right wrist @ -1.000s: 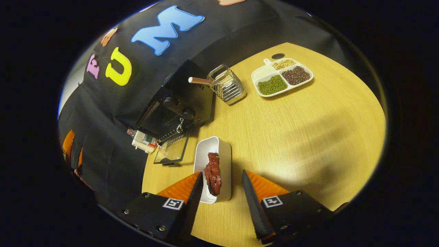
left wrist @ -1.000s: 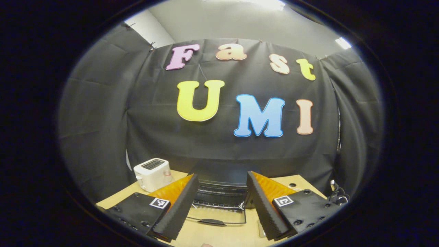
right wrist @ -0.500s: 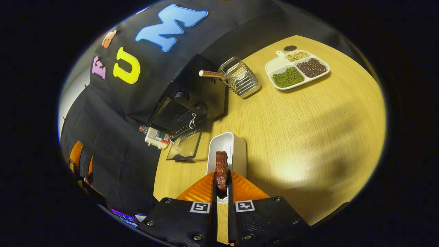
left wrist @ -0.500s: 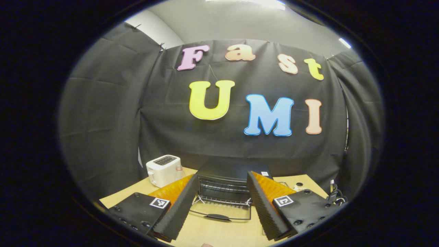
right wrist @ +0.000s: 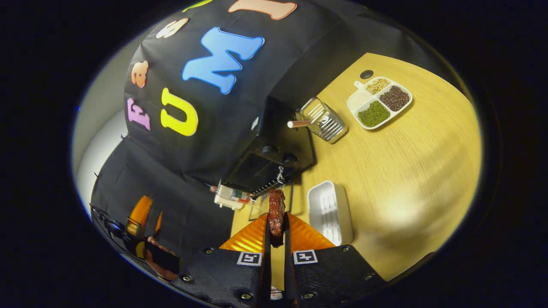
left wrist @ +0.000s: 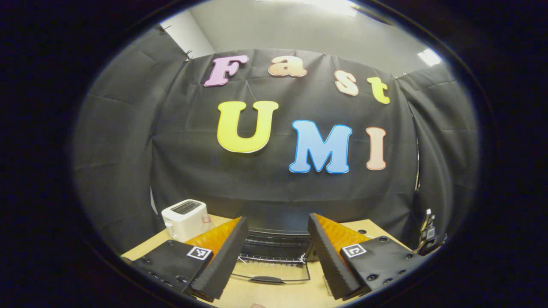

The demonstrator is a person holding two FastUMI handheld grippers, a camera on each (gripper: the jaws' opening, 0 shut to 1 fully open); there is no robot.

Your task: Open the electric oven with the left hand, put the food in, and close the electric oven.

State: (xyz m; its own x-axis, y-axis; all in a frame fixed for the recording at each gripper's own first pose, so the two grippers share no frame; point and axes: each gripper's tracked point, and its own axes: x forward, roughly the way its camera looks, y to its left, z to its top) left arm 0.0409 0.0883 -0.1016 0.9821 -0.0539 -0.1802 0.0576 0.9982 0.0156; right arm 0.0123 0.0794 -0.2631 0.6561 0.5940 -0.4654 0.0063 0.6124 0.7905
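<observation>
Dark-red meat (right wrist: 276, 214), lower end hidden, sits clamped in right tongs (right wrist: 277, 239); left tongs (left wrist: 277, 256) gape.

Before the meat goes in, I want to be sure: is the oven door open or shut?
Open. The glass oven door lies flat on the table, and the oven shows its rack.

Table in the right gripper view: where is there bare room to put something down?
The wide bare patch of table lies between the bean tray and the white dish. It is crowded by the open oven, its lowered door and the wire rack.
</observation>
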